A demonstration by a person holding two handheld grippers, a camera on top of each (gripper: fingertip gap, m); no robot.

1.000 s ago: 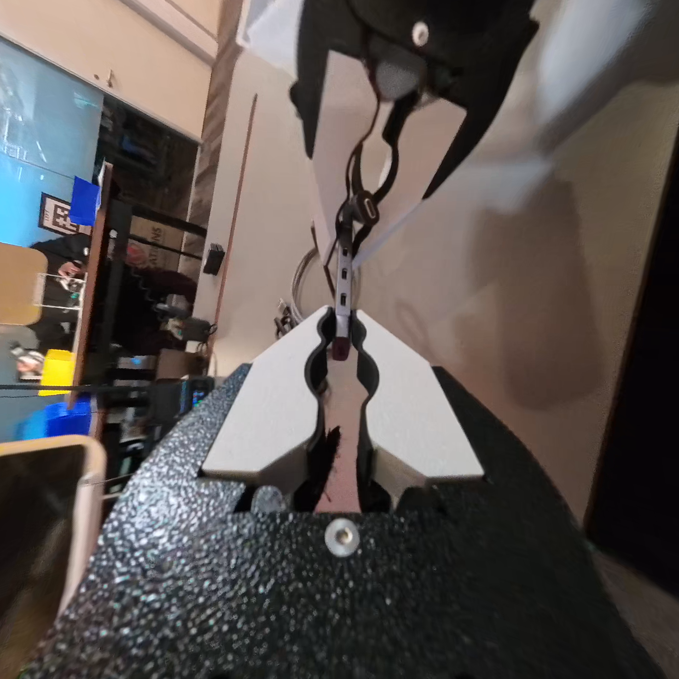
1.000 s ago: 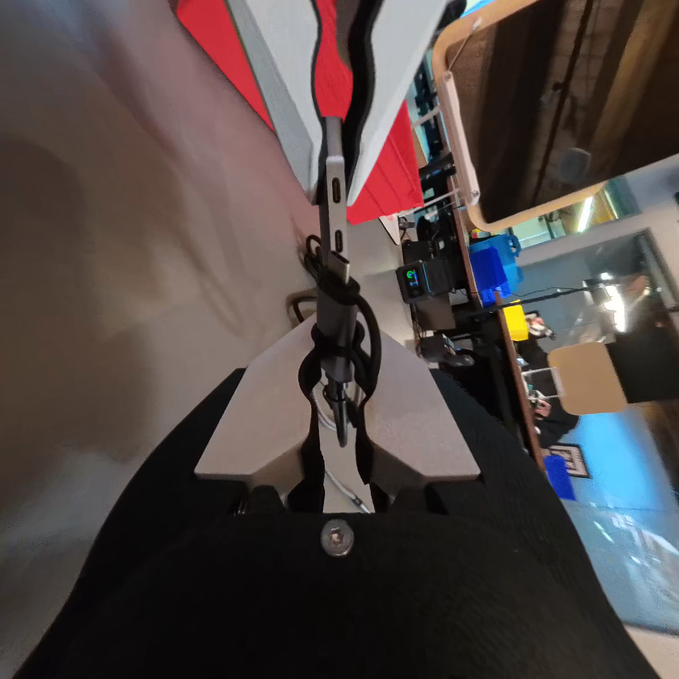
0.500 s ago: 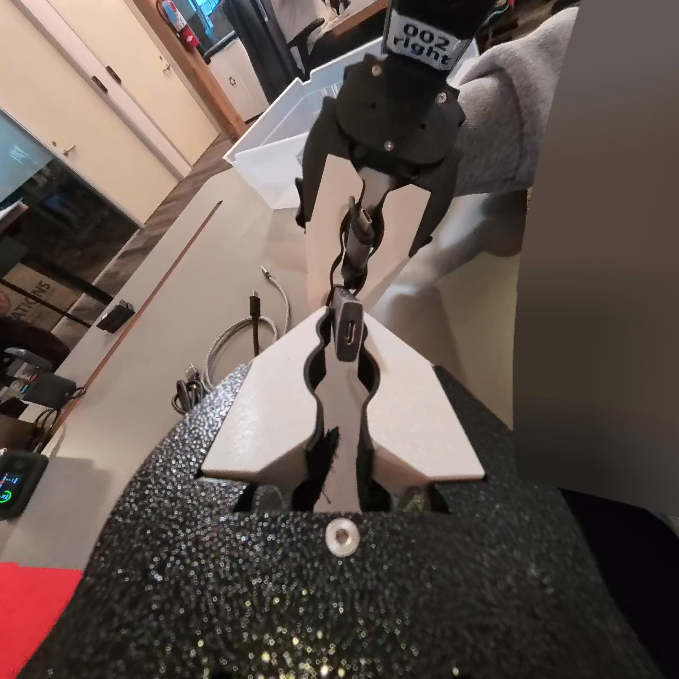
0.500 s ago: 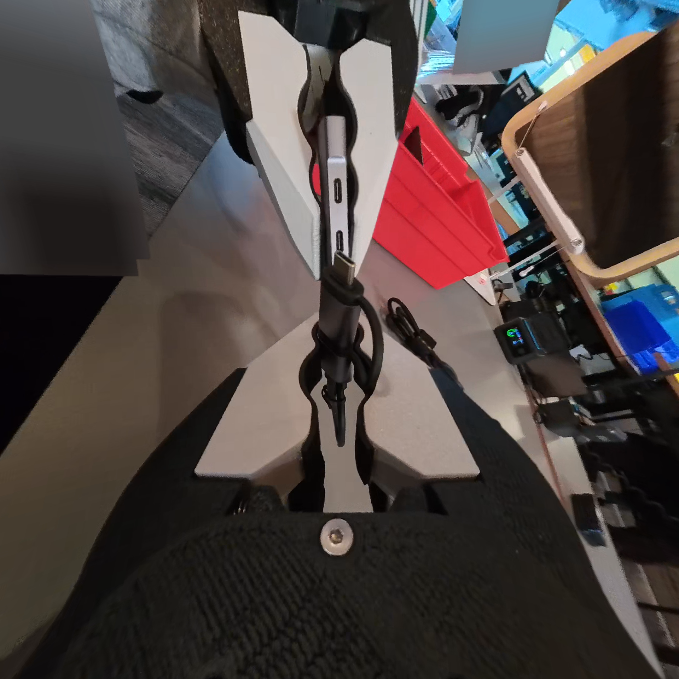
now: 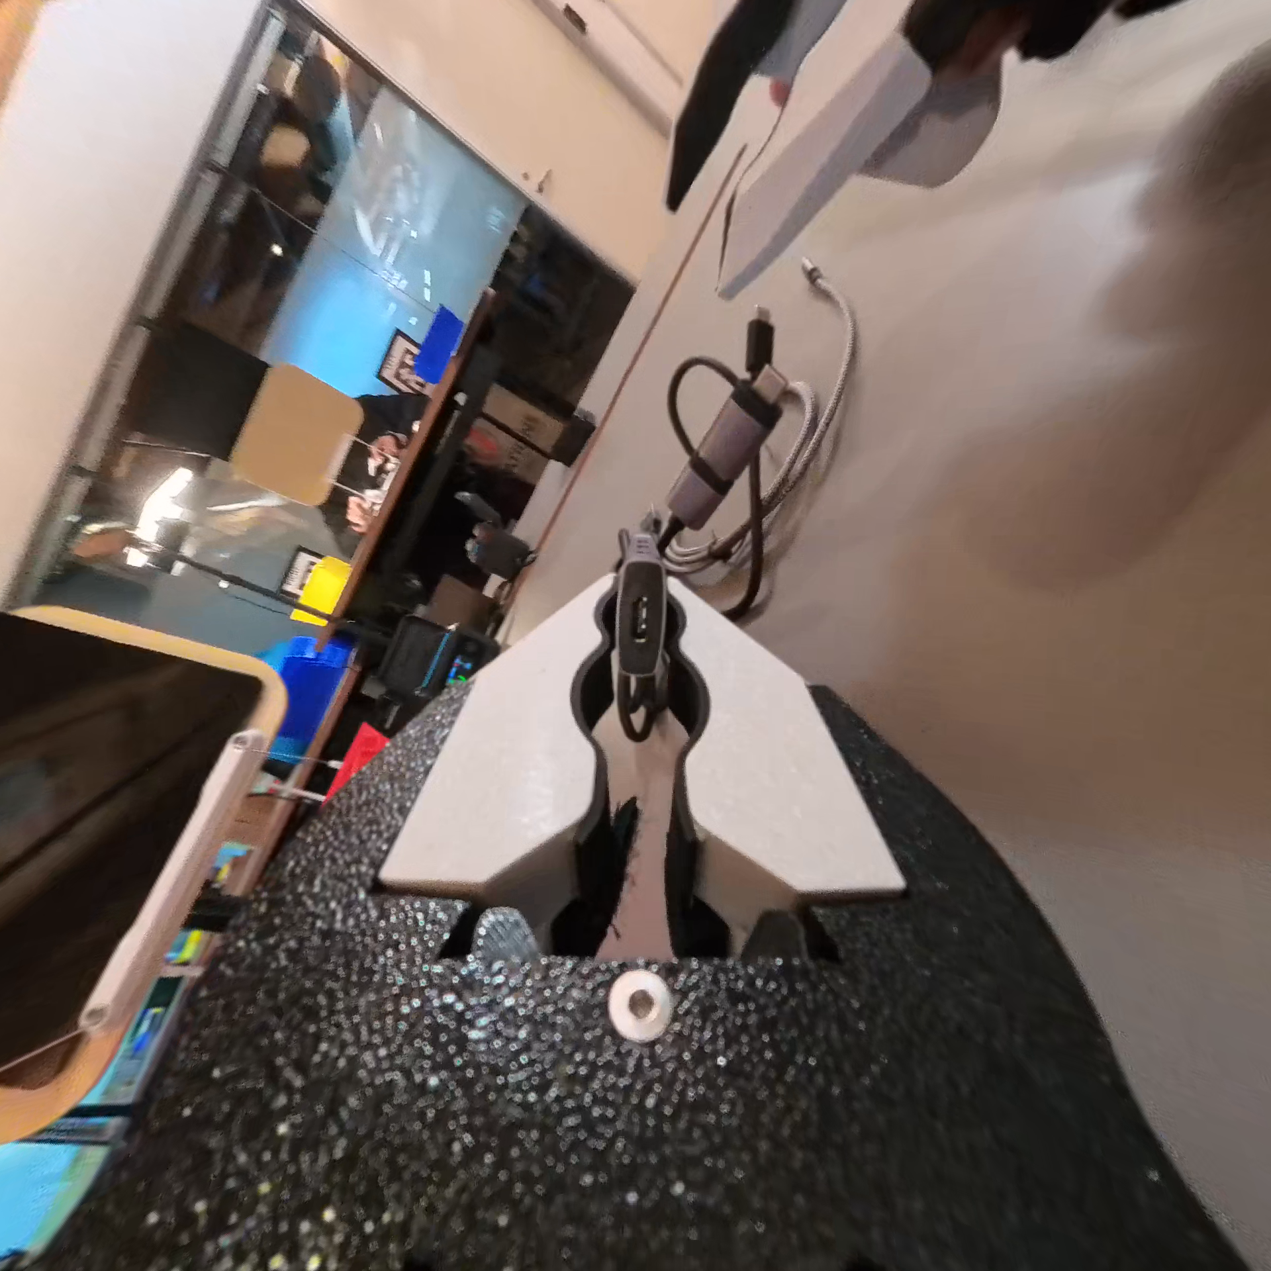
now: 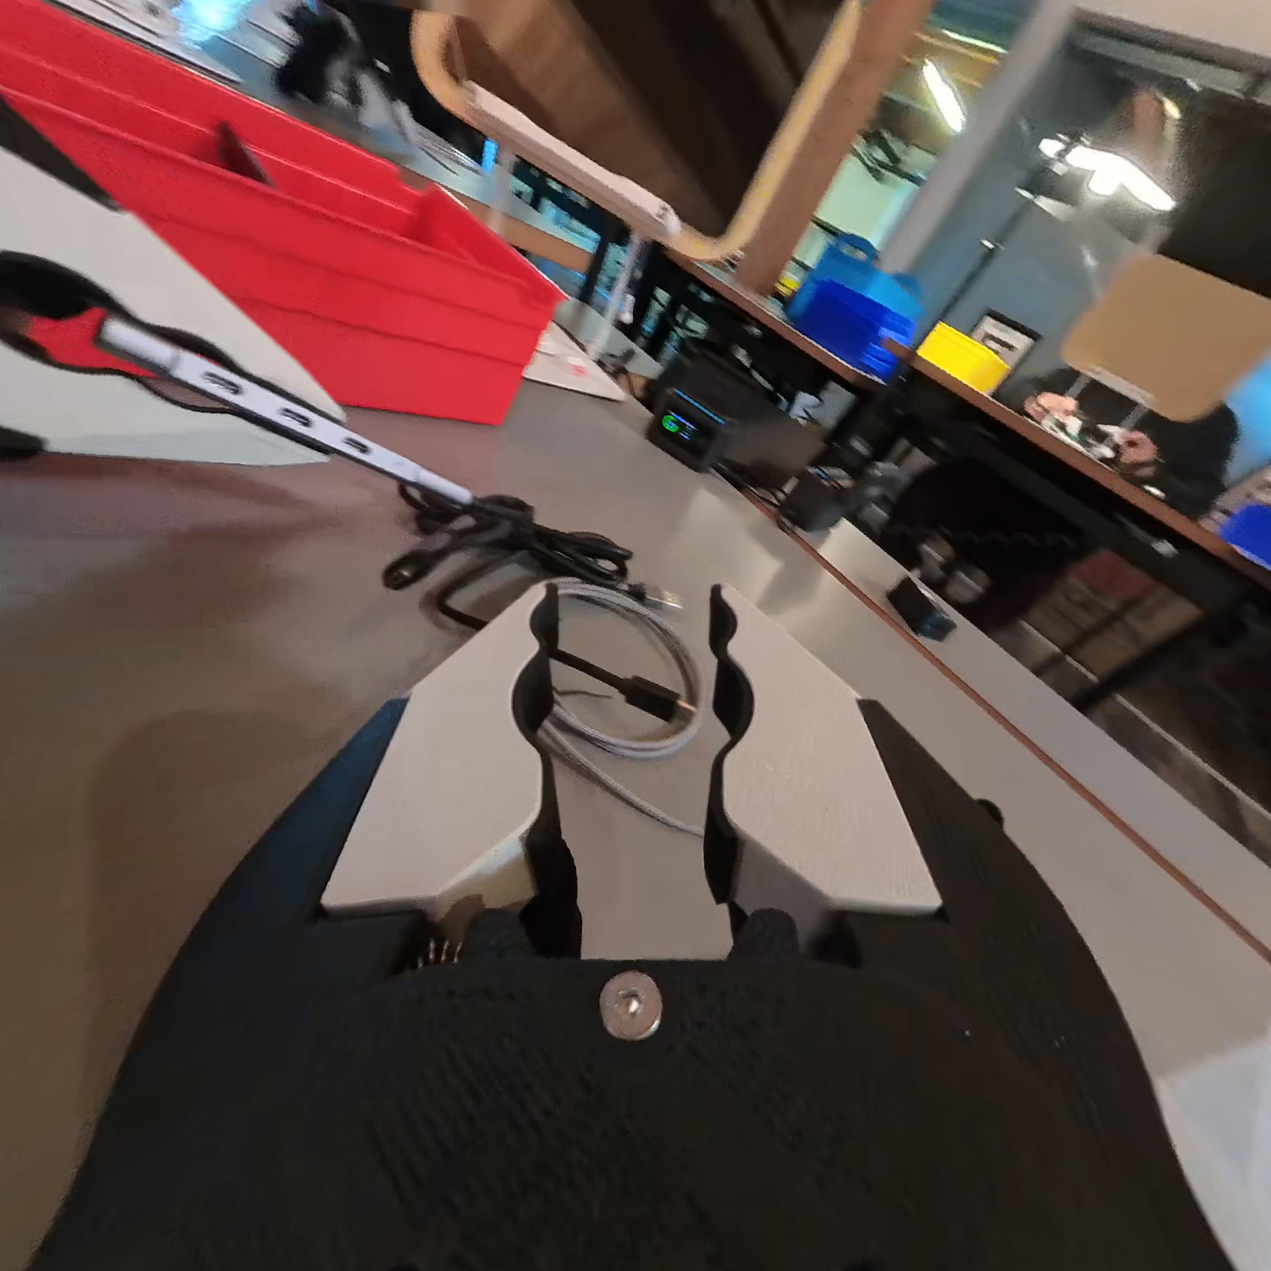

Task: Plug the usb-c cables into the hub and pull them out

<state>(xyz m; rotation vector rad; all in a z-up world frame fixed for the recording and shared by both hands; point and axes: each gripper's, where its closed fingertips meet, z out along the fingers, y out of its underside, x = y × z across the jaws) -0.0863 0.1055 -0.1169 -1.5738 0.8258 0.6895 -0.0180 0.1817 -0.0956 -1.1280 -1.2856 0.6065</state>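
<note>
Seen from the left wrist view, the left gripper (image 5: 639, 619) is clamped on the grey hub (image 5: 638, 629), which stands end-on between its white fingertips above the pale table (image 5: 1031, 481). Just beyond the hub, a grey usb-c plug (image 5: 722, 447) with its black cable (image 5: 688, 385) hangs loose in the air, its metal tip pointing away from the hub and held by nothing visible; a braided silver cable (image 5: 835, 385) lies coiled on the table behind it. Farther past the hub, at the top of the frame, the right gripper (image 5: 791, 172) is blurred and its jaws stand apart. In the right wrist view, the right gripper (image 6: 629, 605) is empty, its fingers wide apart over the table, framing the silver coil (image 6: 660, 701) and a second black plug (image 6: 650, 694) lying on it. The hub (image 6: 289, 416) juts out at left from the other gripper's grip, its row of ports showing empty, with black cable (image 6: 523, 543) bundled on the table just beyond its free end and a red bin (image 6: 330, 275) behind it. By the look of things, a plug is out and released; the next move calls for the right gripper to close on a plug body, square it to a port, and push straight in while the left holds the hub steady.
</note>
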